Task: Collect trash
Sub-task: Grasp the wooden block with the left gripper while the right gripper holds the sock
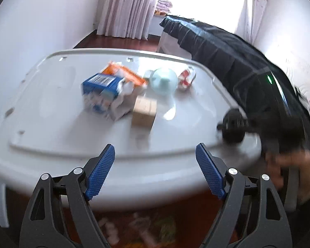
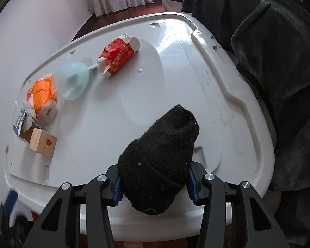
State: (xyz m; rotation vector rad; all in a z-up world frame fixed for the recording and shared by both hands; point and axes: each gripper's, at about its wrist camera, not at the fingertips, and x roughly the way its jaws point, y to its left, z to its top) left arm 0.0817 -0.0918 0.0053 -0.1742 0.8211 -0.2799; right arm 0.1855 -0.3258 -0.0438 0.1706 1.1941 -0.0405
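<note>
Black fuzzy sock [image 2: 163, 155], lint-flecked, squeezed in right claw [image 2: 154, 184].

On the white lid [image 2: 227, 95]: three crumpled cartons, namely one red [image 2: 117, 54], one orange [image 2: 42, 95], one blue [image 2: 20, 122]. One wooden block [image 2: 43, 142], one pale green plastic piece [image 2: 72, 80], one black sock [image 2: 161, 161].

You see a black sock [image 2: 161, 157], a red-and-gold carton [image 2: 117, 55], an orange packet [image 2: 42, 94], a pale-green cup [image 2: 72, 80], blue claw pads [image 1: 101, 171] and the white bench [image 2: 196, 95].

Both grippers, the left gripper [image 1: 155, 157] and the right gripper [image 2: 154, 183], had black angular linkage arms, round silver screws at the pivots, and blue textured pads [image 1: 101, 171].
</note>
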